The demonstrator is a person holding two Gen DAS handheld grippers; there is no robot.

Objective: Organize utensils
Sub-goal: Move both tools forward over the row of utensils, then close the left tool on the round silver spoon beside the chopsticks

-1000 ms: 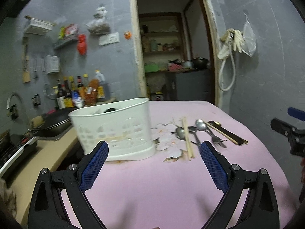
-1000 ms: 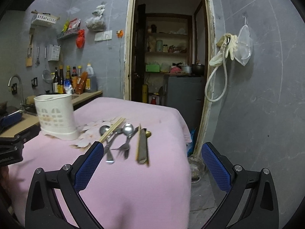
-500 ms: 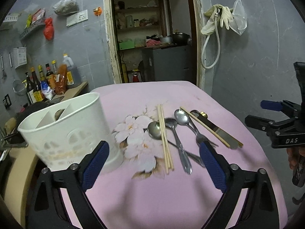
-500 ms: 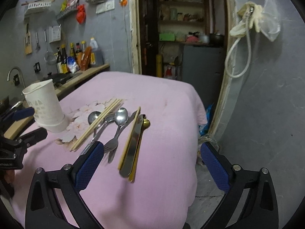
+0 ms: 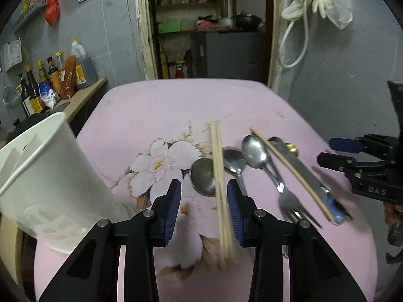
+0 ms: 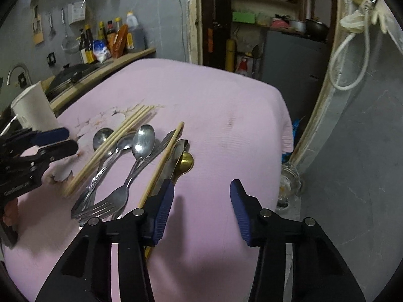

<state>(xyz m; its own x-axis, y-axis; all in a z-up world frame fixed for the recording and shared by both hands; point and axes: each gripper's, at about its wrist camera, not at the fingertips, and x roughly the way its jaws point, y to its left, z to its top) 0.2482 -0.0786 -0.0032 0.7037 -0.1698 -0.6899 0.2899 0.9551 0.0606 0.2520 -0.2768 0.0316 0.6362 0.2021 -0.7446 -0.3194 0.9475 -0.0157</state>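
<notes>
On the pink tablecloth (image 5: pixel 156 105) lie a pair of chopsticks (image 5: pixel 220 188), three spoons (image 5: pixel 254 148), a fork (image 5: pixel 294 206), a knife (image 5: pixel 302 173) and a single chopstick (image 5: pixel 289 171). A white utensil holder (image 5: pixel 45 176) stands at the left. My left gripper (image 5: pixel 202 185) hovers over the chopstick pair and a dark spoon (image 5: pixel 204 176), jaws closing, pads touching nothing. My right gripper (image 6: pixel 201 185) is closing too, with only cloth between its fingers; its left finger (image 6: pixel 163 201) sits over the near ends of the knife (image 6: pixel 173 158) and single chopstick (image 6: pixel 161 166).
A counter with bottles (image 5: pixel 50 80) and a dark pan (image 6: pixel 73 73) runs along the left of the table. The cloth drops off at the right edge (image 6: pixel 284 130) to the floor, where a glass jar (image 6: pixel 287 186) stands. A doorway opens behind.
Both grippers have come forward and tipped down toward the utensils. Their jaws have narrowed from wide open to a much smaller gap.
</notes>
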